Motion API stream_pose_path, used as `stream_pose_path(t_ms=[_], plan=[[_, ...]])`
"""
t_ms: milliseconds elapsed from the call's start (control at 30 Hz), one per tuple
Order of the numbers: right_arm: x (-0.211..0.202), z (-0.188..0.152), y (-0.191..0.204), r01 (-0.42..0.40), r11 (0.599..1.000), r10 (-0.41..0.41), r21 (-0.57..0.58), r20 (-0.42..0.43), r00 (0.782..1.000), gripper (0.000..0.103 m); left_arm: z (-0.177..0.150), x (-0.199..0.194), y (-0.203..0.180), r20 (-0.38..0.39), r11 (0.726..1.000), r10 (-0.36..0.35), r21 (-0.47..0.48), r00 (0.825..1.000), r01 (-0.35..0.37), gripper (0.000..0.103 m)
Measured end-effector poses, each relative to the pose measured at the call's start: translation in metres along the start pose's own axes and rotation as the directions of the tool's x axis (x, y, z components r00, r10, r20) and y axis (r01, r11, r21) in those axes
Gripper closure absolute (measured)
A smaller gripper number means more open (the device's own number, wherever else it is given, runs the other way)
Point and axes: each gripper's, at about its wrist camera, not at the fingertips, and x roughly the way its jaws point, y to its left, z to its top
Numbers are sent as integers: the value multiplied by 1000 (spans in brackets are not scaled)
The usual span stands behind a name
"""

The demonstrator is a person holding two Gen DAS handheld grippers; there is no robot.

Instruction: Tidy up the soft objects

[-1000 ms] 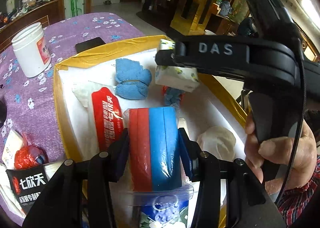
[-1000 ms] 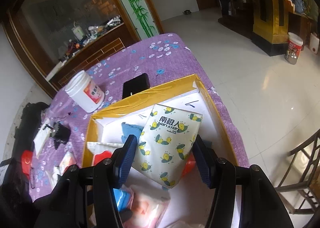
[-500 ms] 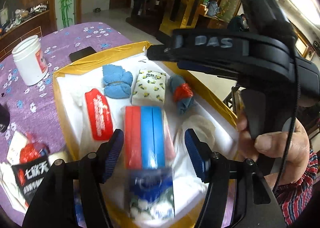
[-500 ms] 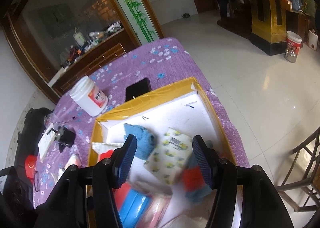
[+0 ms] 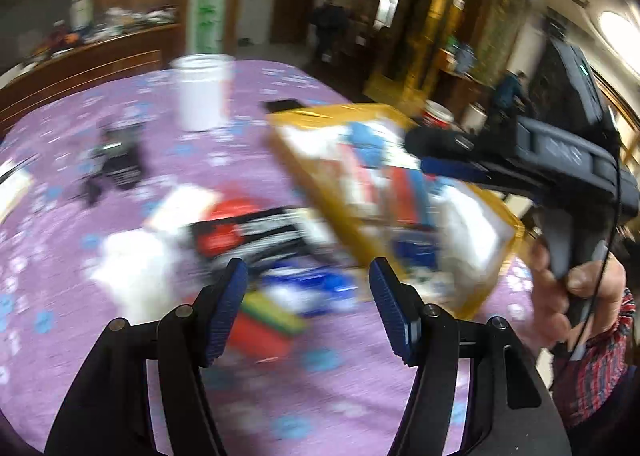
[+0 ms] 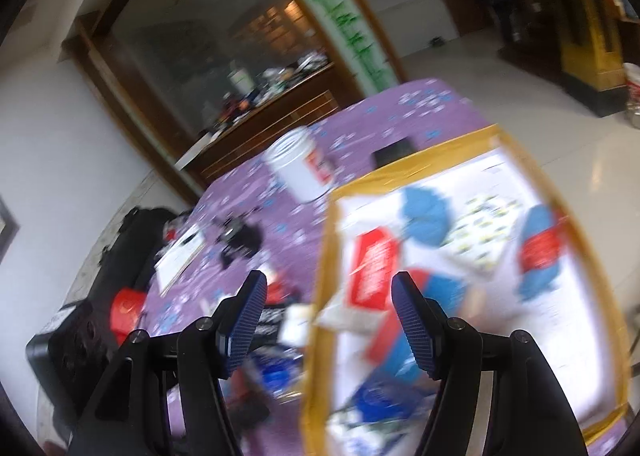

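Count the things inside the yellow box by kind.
Blue cloth bundles: 2 (plain bundle, red-banded bundle)
Red packet: 1
Patterned tissue pack: 1
Red-and-blue pack: 1
Blue-and-white bag: 1
Total: 6, as far as the blur lets me tell.

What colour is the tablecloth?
Purple with small pale flowers; the tablecloth shows best in the left wrist view.

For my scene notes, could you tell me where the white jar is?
In the right wrist view, the white jar stands on the purple tablecloth, beyond the yellow-rimmed box's far left corner.
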Motion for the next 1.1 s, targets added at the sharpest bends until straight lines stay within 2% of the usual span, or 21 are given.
stream_pose_path(t_ms=[100, 200, 267, 400, 500, 567, 600, 700, 733, 800, 867, 900, 933, 1000, 1100], plan=[[25, -8, 26, -53, 998, 51, -26, -77, 996, 35, -7, -6, 46, 18, 993, 103, -62, 995, -101, 41], [50, -16, 42, -70, 997, 66, -25, -138, 988, 34, -15, -8, 88, 31, 976, 165, -152, 986, -158, 41], [70, -18, 53, -56, 997, 48, -44, -168, 985, 34, -19, -8, 108, 45, 965, 173, -207, 984, -160, 41], [106, -13, 66, 32, 995, -50, -90, -205, 977, 34, -22, -8, 127, 48, 942, 194, -288, 980, -172, 41], [133, -4, 71, 124, 985, -149, -120, -231, 961, 34, -24, -15, 134, 74, 928, 205, -331, 976, -170, 41], [147, -3, 74, 180, 970, -216, -161, -247, 944, 35, -23, -18, 141, 83, 922, 200, -353, 976, -159, 41], [158, -3, 75, 231, 955, -274, -184, -257, 927, 35, -24, -19, 144, 84, 918, 197, -365, 977, -154, 41], [177, -12, 73, 237, 954, -284, -182, -313, 906, 34, -23, -22, 151, 90, 913, 193, -381, 977, -145, 41], [177, -17, 78, 253, 947, -305, -200, -304, 903, 33, -24, -25, 152, 97, 910, 199, -387, 975, -148, 41], [171, -27, 86, 226, 959, -270, -169, -310, 912, 32, -24, -30, 155, 115, 904, 210, -402, 971, -148, 41], [167, -45, 100, 106, 988, -142, -116, -372, 917, 32, -25, -35, 161, 131, 895, 217, -423, 967, -144, 41], [167, -52, 106, 47, 995, -76, -83, -399, 914, 33, -25, -37, 163, 137, 891, 219, -431, 966, -141, 41], [165, -61, 114, -51, 998, 29, -40, -432, 902, 33, -26, -38, 166, 139, 888, 219, -438, 966, -138, 41], [157, -69, 128, -178, 984, 153, -15, -441, 884, 35, -27, -40, 173, 138, 881, 211, -455, 968, -128, 41], [133, -61, 133, -160, 984, 122, -82, -352, 928, 34, -27, -35, 175, 124, 886, 172, -454, 977, -98, 41]])
